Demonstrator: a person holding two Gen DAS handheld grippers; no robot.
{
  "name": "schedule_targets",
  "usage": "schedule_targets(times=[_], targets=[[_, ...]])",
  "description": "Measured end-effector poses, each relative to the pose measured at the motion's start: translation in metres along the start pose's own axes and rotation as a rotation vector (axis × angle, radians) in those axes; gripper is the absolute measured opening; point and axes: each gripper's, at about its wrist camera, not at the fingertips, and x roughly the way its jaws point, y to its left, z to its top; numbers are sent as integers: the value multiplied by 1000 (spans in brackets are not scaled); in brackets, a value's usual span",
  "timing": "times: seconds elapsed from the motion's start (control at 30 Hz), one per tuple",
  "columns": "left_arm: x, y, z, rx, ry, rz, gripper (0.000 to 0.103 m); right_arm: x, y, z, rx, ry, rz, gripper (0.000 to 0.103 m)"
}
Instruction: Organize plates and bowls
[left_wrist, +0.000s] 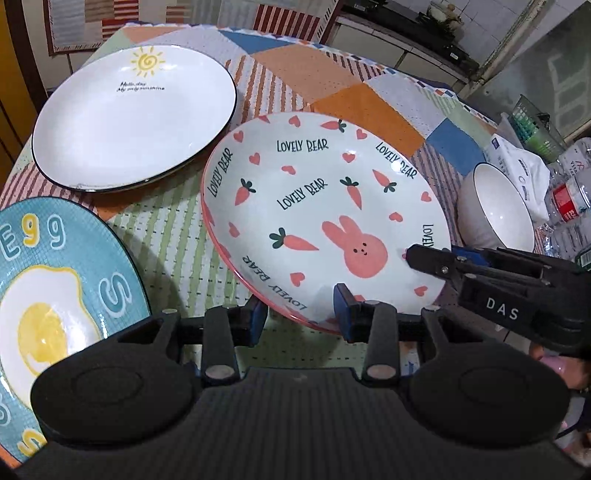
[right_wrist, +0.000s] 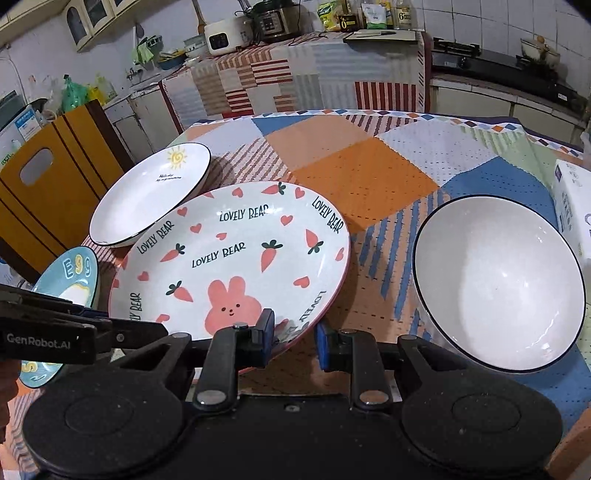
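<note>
Left wrist view: three plates and one bowl (left_wrist: 495, 206). The rabbit plate (left_wrist: 325, 214) is gripped at its near rim by both the left gripper (left_wrist: 301, 317) and the right gripper (right_wrist: 295, 334), tilted above the tablecloth (left_wrist: 177, 236).

A patchwork cloth (right_wrist: 369, 177) of orange, blue and striped squares is covering the table. Behind it, a striped cloth (right_wrist: 295, 77) is draping a counter bearing a cooker (right_wrist: 275, 18) and bottles. White tiles (right_wrist: 44, 66) are lining the wall. A stove (right_wrist: 498, 70) is sitting at right; a brown chair back (right_wrist: 48, 184) is standing at left.
</note>
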Motion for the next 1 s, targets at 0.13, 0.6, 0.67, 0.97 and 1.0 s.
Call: schedule_targets(times=[0.13, 0.6, 0.67, 0.97, 1.0], targets=[[4, 2, 0, -39, 36, -11, 36, 1, 2, 2, -15, 21, -34, 30], [-103, -5, 3, 165, -98, 40, 39, -82, 28, -11, -159, -143, 32, 63], [-122, -2, 2, 195, -122, 56, 41, -99, 37, -11, -176, -201, 55, 70], [-192, 50, -17, 255, -180, 112, 54, -136, 72, -7, -303, -375, 315, 97], [-197, 57, -20, 256, -192, 120, 56, -136, 77, -5, -306, -389, 330, 97]])
